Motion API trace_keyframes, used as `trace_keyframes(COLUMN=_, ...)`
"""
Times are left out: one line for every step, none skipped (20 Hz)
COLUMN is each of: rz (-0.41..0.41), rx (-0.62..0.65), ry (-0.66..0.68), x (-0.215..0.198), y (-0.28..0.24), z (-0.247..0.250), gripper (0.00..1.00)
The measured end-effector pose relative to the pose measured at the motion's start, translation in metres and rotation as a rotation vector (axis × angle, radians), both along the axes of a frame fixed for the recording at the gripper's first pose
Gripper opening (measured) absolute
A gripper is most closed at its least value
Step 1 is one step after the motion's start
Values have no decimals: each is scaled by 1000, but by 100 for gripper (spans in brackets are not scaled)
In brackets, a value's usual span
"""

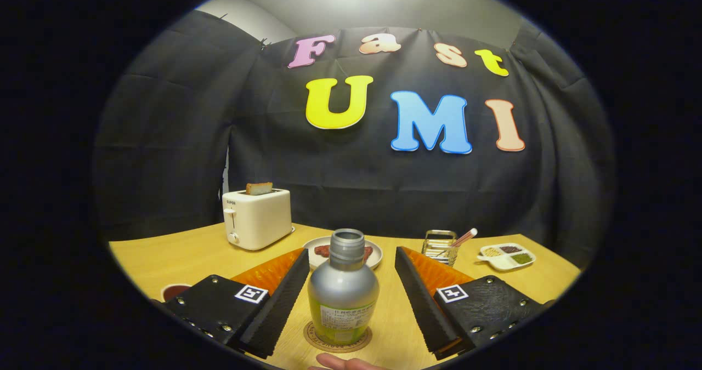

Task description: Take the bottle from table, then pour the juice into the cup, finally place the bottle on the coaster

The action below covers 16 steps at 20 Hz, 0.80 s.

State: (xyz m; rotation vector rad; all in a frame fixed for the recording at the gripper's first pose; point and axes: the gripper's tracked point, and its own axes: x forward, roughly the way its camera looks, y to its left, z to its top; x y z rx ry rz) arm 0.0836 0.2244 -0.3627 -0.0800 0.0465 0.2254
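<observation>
One bottle (343,288) (uncapped) on coaster (313,338) — gripper (351,282) jaws apart

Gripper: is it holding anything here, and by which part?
Nothing is held. The gripper is open, its fingers standing apart on either side of the bottle, which stands upright on the coaster.

The hand-held two-finger tool (351,299) consists of two long wedge-shaped fingers (282,299) with ribbed, textured inner faces. Each finger mounts on a dark, grainy block (211,307) fastened with small bright screws. Each block carries one square black-and-white marker tag (251,294) on its upper face.
</observation>
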Motion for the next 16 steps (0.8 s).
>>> trace_keyframes(rz=-17, rx=0, ry=-15, x=-5, y=-11, z=26, gripper=96)
trace_keyframes(rz=-35, rx=8, ry=-44, x=-12, y=-23, z=57, gripper=96)
trace_keyframes(rz=-66, rx=13, ry=-61, x=-19, y=-40, z=86, gripper=96)
trace_keyframes(rz=-94, rx=25, ry=-65, x=-24, y=-53, z=113, gripper=96)
trace_keyframes(rz=-108, rx=41, ry=-71, x=-29, y=-63, z=138, gripper=96)
trace_keyframes(rz=-125, rx=50, ry=-77, x=-33, y=-75, z=164, gripper=96)
trace_keyframes(rz=-147, rx=61, ry=-88, x=-38, y=-88, z=189, gripper=96)
trace_keyframes(rz=-164, rx=63, ry=-107, x=-41, y=-98, z=211, gripper=96)
trace_keyframes(rz=-185, rx=60, ry=-124, x=-46, y=-108, z=235, gripper=96)
trace_keyframes(rz=-204, rx=57, ry=-132, x=-50, y=-116, z=251, gripper=96)
trace_keyframes(rz=-219, rx=68, ry=-134, x=-56, y=-123, z=265, gripper=96)
trace_keyframes(rz=-218, rx=79, ry=-130, x=-62, y=-125, z=281, gripper=96)
trace_keyframes(rz=-218, rx=86, ry=-120, x=-65, y=-127, z=289, gripper=96)
trace_keyframes(rz=-220, rx=86, ry=-120, x=-67, y=-129, z=297, gripper=96)
trace_keyframes(rz=-230, rx=78, ry=-128, x=-71, y=-135, z=302, gripper=96)
trace_keyframes(rz=-245, rx=73, ry=-134, x=-73, y=-141, z=307, gripper=96)
